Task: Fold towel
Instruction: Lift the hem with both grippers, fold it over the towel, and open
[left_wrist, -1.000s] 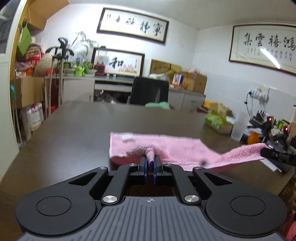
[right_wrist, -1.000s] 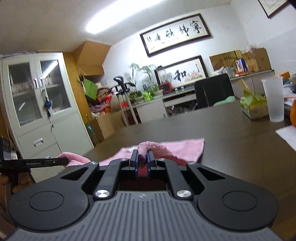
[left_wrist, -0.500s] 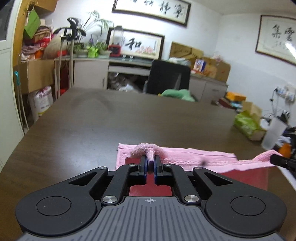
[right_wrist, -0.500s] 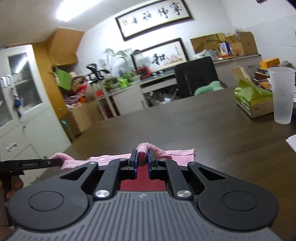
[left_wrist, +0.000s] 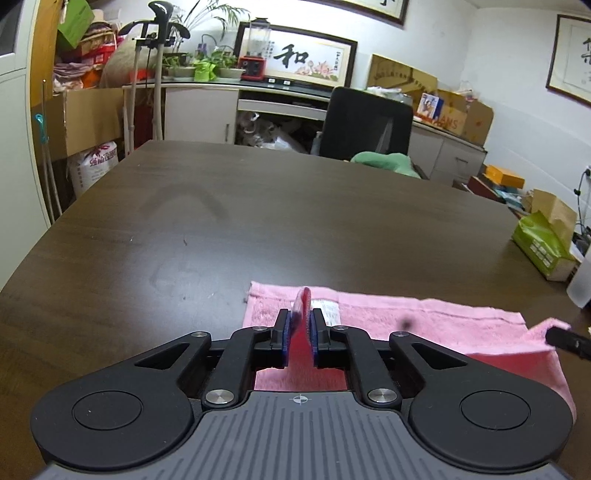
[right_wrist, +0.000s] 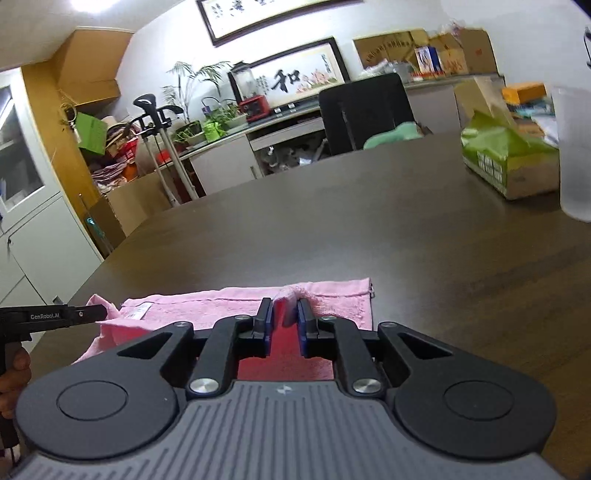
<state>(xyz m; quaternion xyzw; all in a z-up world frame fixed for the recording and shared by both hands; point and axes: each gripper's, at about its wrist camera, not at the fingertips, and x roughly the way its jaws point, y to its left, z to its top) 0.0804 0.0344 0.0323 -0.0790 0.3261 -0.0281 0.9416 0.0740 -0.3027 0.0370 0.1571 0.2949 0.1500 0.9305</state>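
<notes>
The pink towel (left_wrist: 424, 321) lies folded over on the dark brown table (left_wrist: 295, 206), its near layer brought onto the far edge. My left gripper (left_wrist: 300, 317) has its jaws parted, with a towel corner standing loose between the blue pads. My right gripper (right_wrist: 284, 310) is likewise parted, with the other towel corner (right_wrist: 291, 295) loose between its pads. In the right wrist view the towel (right_wrist: 229, 306) spreads left toward the left gripper's finger (right_wrist: 55, 317). A white label (left_wrist: 328, 314) shows on the towel.
A green tissue box (right_wrist: 509, 162) and a translucent plastic cup (right_wrist: 572, 155) stand at the table's right side. A black office chair (left_wrist: 365, 122) with a green cloth (left_wrist: 384, 162) is at the far edge. Cabinets and clutter line the walls.
Both grippers carried the towel's near corners forward and down onto the far edge, then their jaws opened from a tight pinch. The towel now lies doubled.
</notes>
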